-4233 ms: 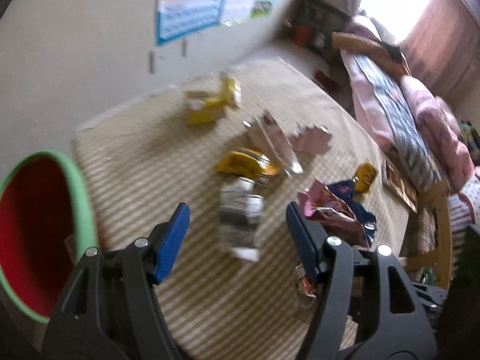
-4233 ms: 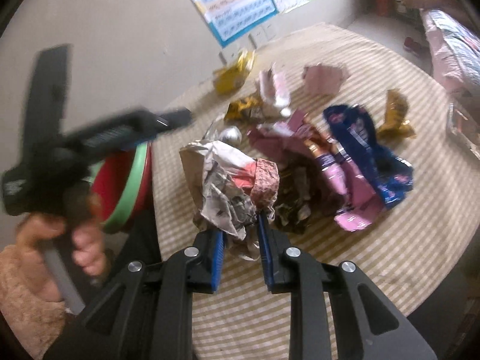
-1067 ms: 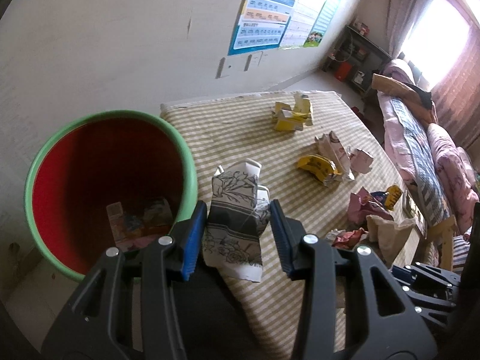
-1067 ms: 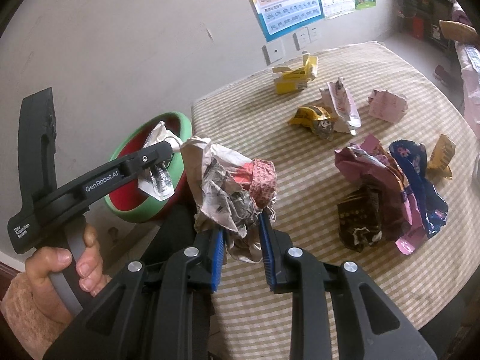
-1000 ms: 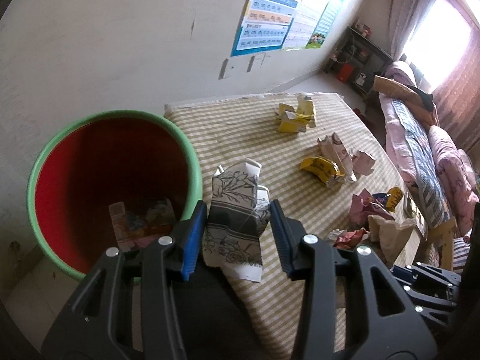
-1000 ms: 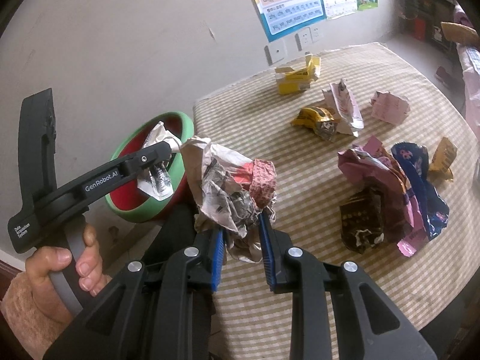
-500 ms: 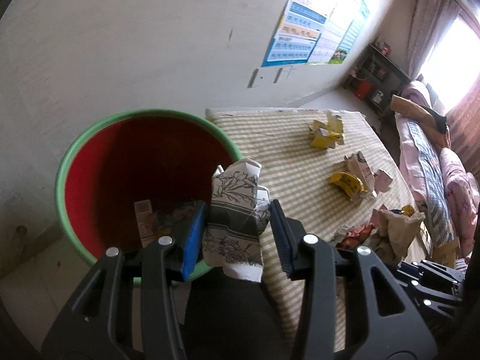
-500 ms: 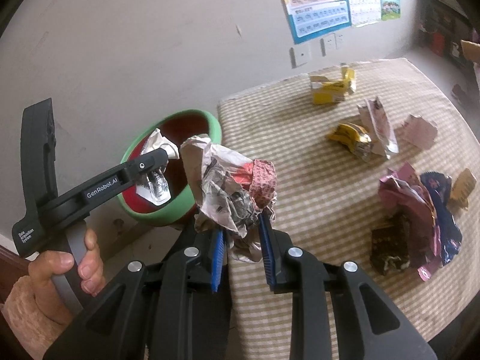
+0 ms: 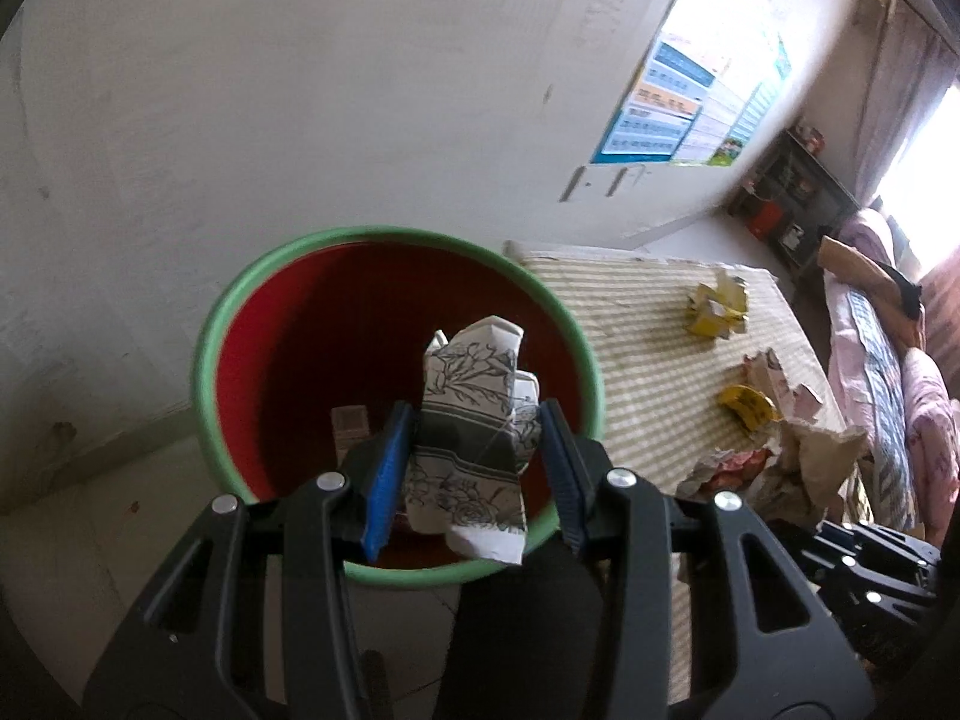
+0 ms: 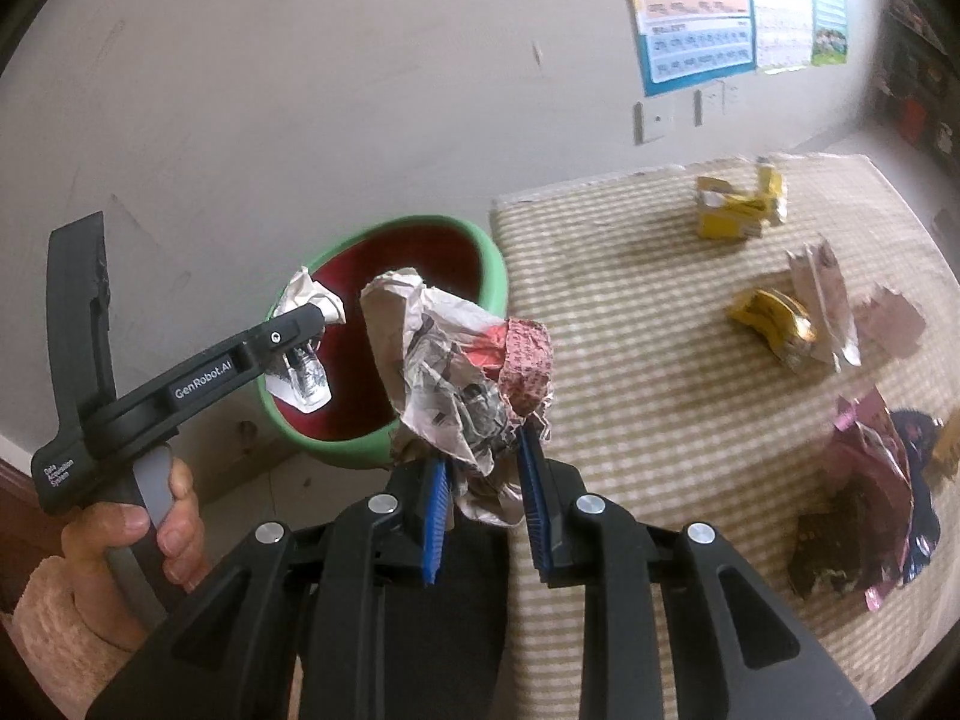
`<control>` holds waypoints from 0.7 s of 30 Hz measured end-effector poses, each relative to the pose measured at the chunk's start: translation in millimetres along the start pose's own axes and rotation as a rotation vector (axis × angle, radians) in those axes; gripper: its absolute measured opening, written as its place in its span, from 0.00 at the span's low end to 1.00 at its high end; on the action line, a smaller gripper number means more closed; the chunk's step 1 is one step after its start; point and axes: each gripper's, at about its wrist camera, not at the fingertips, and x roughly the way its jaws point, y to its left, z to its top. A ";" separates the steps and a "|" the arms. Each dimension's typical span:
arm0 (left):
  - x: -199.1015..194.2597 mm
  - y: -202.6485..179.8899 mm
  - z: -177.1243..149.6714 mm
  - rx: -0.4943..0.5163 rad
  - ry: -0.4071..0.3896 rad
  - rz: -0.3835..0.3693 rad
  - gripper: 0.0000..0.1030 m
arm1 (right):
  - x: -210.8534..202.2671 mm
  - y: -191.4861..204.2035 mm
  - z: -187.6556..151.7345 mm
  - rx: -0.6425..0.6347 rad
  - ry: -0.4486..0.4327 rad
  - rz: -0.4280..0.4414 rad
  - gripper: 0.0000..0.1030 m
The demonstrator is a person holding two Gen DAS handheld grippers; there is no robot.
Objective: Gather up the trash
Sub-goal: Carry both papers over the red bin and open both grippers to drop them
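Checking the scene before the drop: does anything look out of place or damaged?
Nothing odd beyond the litter itself. Torn and crumpled packaging lies scattered on the striped tablecloth, including a ripped yellow carton. Both tongs hold crumpled paper; the left piece hangs over the red bin.

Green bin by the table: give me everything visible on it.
The bin is round, plastic-looking, with a green rim and outside and a red inside. It stands upright on the floor against the wall, at the edge of the checked tablecloth. A few scraps lie at the bottom. The left gripper holds a flower-printed carton over its mouth.
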 end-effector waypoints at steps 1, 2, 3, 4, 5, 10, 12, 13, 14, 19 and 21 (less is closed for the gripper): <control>0.6 3.8 0.1 -0.008 0.001 0.005 0.40 | 3.0 4.1 2.6 -0.010 0.004 0.001 0.22; 1.2 10.0 0.6 -0.020 0.001 0.012 0.40 | 5.2 5.8 4.8 -0.016 0.006 0.002 0.22; 1.5 13.7 0.8 -0.026 0.001 0.017 0.40 | 8.2 9.3 7.6 -0.025 0.009 0.004 0.23; 1.3 17.2 1.1 -0.031 0.001 0.020 0.40 | 10.8 13.1 10.7 -0.033 0.012 0.008 0.23; 1.7 22.0 1.4 -0.036 0.001 0.026 0.40 | 12.2 16.2 13.2 -0.039 0.012 0.009 0.23; 3.3 35.3 2.6 -0.055 0.002 0.038 0.40 | 26.6 31.9 29.2 -0.071 0.018 0.019 0.23; 3.9 39.7 3.0 -0.066 0.001 0.041 0.40 | 31.5 35.5 33.4 -0.075 0.022 0.025 0.23; 4.8 40.8 3.1 -0.070 0.003 0.043 0.40 | 34.3 38.2 36.8 -0.079 0.023 0.026 0.23; 6.0 43.2 2.9 -0.075 0.006 0.045 0.40 | 36.1 40.9 38.9 -0.084 0.022 0.025 0.23; 9.4 47.3 4.1 -0.078 0.012 0.047 0.40 | 45.8 49.1 52.3 -0.108 0.022 0.018 0.23; 10.4 47.9 5.5 -0.080 0.012 0.043 0.40 | 48.7 51.1 54.9 -0.111 0.022 0.019 0.23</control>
